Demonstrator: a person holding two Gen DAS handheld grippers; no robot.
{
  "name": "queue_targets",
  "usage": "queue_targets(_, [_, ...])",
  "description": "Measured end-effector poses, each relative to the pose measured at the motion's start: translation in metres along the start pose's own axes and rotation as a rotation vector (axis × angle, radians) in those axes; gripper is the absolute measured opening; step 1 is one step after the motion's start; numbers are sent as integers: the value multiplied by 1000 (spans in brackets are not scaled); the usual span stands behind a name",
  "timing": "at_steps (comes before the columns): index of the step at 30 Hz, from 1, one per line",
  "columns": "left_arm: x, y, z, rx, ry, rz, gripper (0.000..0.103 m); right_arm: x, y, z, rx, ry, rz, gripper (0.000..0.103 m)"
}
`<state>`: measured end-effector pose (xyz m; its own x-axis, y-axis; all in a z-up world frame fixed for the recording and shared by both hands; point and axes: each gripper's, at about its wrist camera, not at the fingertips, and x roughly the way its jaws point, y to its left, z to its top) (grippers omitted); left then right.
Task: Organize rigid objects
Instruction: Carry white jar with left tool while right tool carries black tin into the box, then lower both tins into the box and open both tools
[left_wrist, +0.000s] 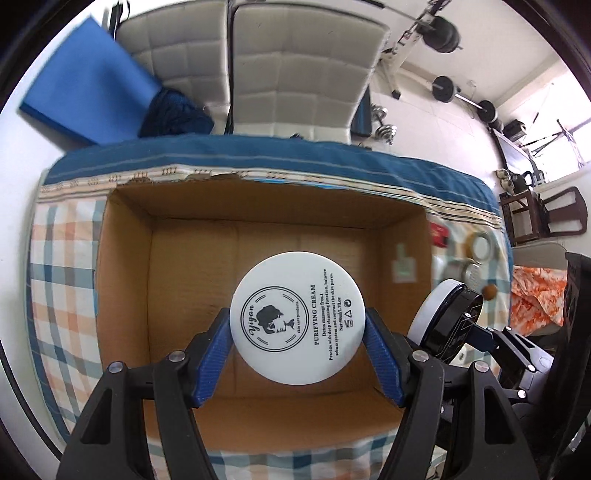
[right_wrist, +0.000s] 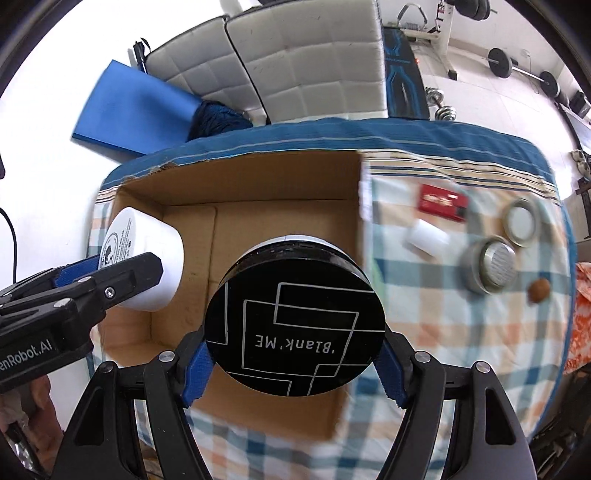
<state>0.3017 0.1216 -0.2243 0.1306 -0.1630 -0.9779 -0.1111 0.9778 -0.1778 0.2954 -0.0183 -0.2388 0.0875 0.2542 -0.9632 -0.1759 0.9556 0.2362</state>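
My left gripper (left_wrist: 297, 334) is shut on a white cream jar (left_wrist: 297, 317) and holds it above the open cardboard box (left_wrist: 125, 280). My right gripper (right_wrist: 293, 354) is shut on a black round jar (right_wrist: 295, 328) marked "Blank ME", held over the box's right part (right_wrist: 354, 177). In the right wrist view the left gripper (right_wrist: 110, 280) with the white jar (right_wrist: 147, 258) is at the box's left side. In the left wrist view the black jar (left_wrist: 447, 317) is at the right, beyond the box wall.
The box sits on a checked cloth (right_wrist: 461, 332) over the table. On the cloth to the right lie a red packet (right_wrist: 441, 202), a small white cylinder (right_wrist: 424, 236), a metal tin (right_wrist: 491, 266), its lid (right_wrist: 521, 223) and a brown nut (right_wrist: 539, 288). White chairs (left_wrist: 295, 74) stand behind.
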Motion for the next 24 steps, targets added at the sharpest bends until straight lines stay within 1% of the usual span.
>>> queue_targets(2, [16, 15, 9, -17, 31, -11, 67, 20, 7, 11, 3, 13, -16, 76])
queue_targets(8, [70, 40, 28, -69, 134, -62, 67, 74, 17, 35, 44, 69, -38, 76])
queue_targets(10, [86, 44, 32, -76, 158, -67, 67, 90, 18, 41, 49, 81, -72, 76])
queue_targets(11, [93, 45, 34, -77, 167, -69, 67, 95, 20, 43, 39, 73, -98, 76])
queue_targets(13, [107, 48, 37, -80, 191, -73, 67, 106, 23, 49, 45, 92, -81, 76])
queue_targets(18, [128, 52, 42, -89, 226, -88, 67, 137, 22, 59, 48, 149, -114, 76])
queue_targets(20, [130, 50, 45, -86, 227, -97, 67, 147, 20, 60, 58, 169, -109, 77])
queue_targets(23, [132, 47, 48, -71, 223, -89, 68, 156, 14, 64, 92, 185, -86, 77])
queue_targets(24, [132, 47, 48, -68, 226, -88, 68, 157, 12, 66, 99, 183, -94, 77])
